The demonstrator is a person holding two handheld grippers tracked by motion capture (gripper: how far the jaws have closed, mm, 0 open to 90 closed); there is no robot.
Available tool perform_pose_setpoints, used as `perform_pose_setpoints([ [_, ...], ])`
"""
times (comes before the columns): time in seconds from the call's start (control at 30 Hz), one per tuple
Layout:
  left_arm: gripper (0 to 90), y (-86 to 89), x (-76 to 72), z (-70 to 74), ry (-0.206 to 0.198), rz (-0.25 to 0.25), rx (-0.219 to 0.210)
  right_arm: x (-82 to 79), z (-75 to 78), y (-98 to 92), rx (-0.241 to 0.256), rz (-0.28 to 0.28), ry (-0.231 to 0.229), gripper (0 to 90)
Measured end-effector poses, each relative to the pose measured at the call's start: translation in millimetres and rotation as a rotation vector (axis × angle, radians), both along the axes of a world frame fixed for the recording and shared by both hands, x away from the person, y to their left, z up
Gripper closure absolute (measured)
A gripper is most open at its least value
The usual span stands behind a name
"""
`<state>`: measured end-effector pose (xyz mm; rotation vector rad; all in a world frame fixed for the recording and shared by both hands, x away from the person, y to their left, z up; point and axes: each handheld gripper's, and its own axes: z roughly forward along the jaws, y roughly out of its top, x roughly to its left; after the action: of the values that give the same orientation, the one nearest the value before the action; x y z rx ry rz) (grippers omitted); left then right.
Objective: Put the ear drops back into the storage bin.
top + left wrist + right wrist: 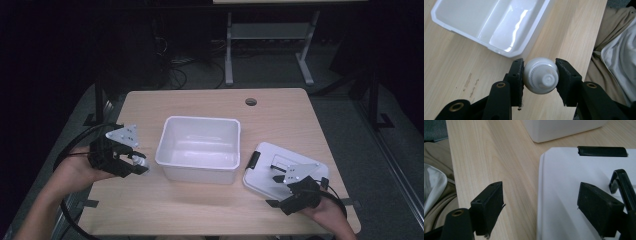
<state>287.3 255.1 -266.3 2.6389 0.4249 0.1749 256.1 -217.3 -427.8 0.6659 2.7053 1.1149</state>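
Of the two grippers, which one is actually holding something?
The left gripper: its jaws are shut on a small white bottle beside the white bin. The right gripper is open, straddling the edge of the white lid.

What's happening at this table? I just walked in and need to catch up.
A person works with a gripper in each hand. The left gripper is shut on a small white bottle, held beside the open white bin in the middle of the table. The right gripper is open, its jaws straddling the near edge of the bin's white lid, which lies flat on the table to the bin's right.
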Motion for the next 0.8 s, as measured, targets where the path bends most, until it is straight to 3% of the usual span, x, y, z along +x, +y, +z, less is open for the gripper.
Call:
perform_pose_setpoints([
  [0.5, 60.2, -22.0, 9.1, 10.8, -0.033, -0.017, 0.010, -0.3, 2.6, 3.3, -0.002, 0.020, -0.009, 20.4],
  [0.8, 60.2, -34.1, 19.7, 12.5, -0.031, -0.015, 0.018, -3.7, 8.5, -1.6, 0.009, 0.022, -0.032, 20.4],
])
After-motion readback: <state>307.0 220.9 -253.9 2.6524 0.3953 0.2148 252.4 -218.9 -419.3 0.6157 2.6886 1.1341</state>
